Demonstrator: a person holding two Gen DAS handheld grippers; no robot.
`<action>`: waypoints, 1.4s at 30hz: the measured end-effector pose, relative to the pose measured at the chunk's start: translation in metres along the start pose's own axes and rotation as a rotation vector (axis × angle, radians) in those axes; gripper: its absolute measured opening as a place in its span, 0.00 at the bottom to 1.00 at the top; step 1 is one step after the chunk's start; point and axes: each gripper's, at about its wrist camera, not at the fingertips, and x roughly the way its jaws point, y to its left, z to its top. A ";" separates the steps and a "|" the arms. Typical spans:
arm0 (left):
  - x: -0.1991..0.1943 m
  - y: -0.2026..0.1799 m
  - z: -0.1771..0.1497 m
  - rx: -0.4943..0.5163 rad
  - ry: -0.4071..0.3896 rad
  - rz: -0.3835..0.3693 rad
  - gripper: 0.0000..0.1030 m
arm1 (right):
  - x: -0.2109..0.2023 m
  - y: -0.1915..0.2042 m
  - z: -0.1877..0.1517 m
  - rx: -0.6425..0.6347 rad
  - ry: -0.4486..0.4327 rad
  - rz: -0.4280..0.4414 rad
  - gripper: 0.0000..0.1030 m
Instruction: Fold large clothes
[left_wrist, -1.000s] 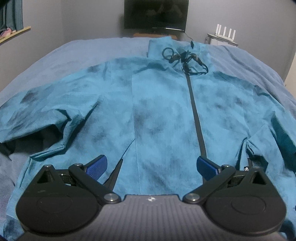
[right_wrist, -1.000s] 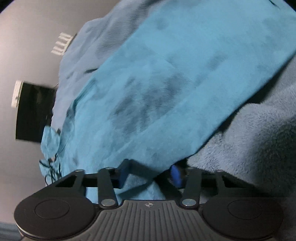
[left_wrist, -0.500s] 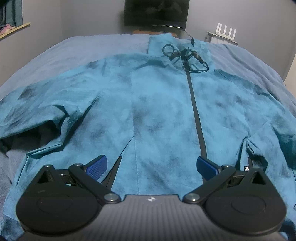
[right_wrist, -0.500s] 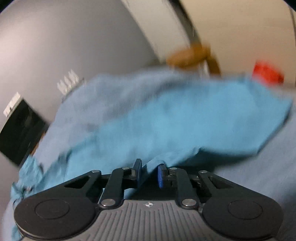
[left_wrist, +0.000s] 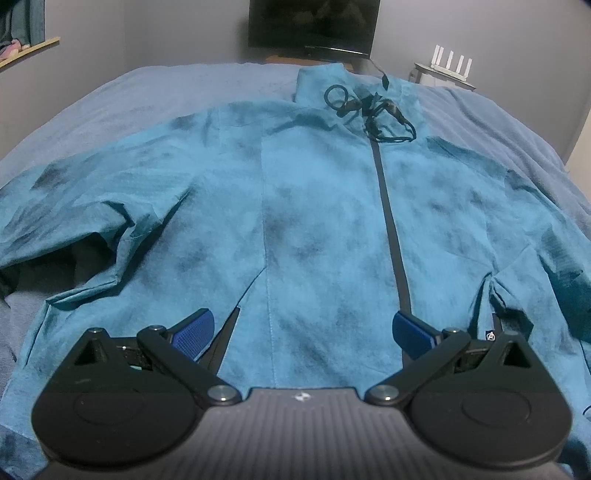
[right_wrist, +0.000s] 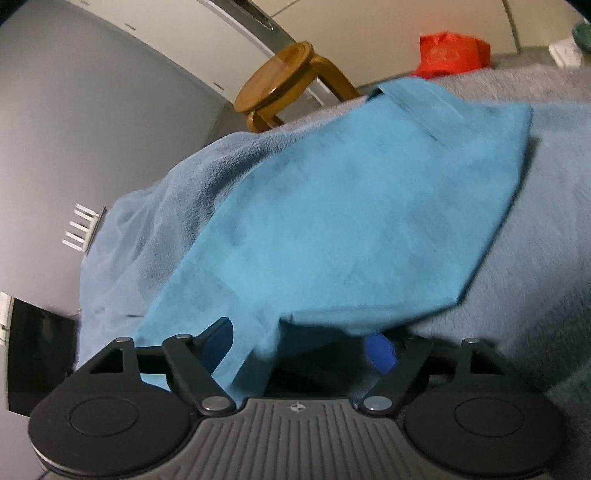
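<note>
A large teal jacket (left_wrist: 317, 206) with a dark front zip lies face up on the bed, collar at the far end. My left gripper (left_wrist: 303, 328) is open and empty, hovering over the jacket's hem, beside the zip. In the right wrist view a sleeve of the jacket (right_wrist: 351, 221) lies stretched out over the bed. My right gripper (right_wrist: 299, 347) is open, with the sleeve's near edge lying loose between its blue pads.
The bed has a grey-blue fleece blanket (left_wrist: 140, 96). A black screen (left_wrist: 314, 22) and a white router (left_wrist: 450, 66) stand beyond the bed's far end. A wooden stool (right_wrist: 284, 85) and an orange bag (right_wrist: 454, 51) are beside the bed.
My right gripper shut on the sleeve, swung it outward, and has now opened again. The left gripper has hardly moved.
</note>
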 end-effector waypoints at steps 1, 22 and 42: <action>0.000 0.001 0.000 -0.003 -0.001 -0.006 1.00 | 0.002 0.012 -0.002 -0.069 -0.022 -0.064 0.74; 0.008 -0.001 -0.002 0.001 0.007 -0.058 1.00 | 0.011 -0.013 0.031 0.185 -0.192 0.006 0.71; -0.022 0.036 0.026 -0.093 -0.200 0.039 1.00 | -0.128 0.156 -0.094 -0.894 -0.575 0.554 0.09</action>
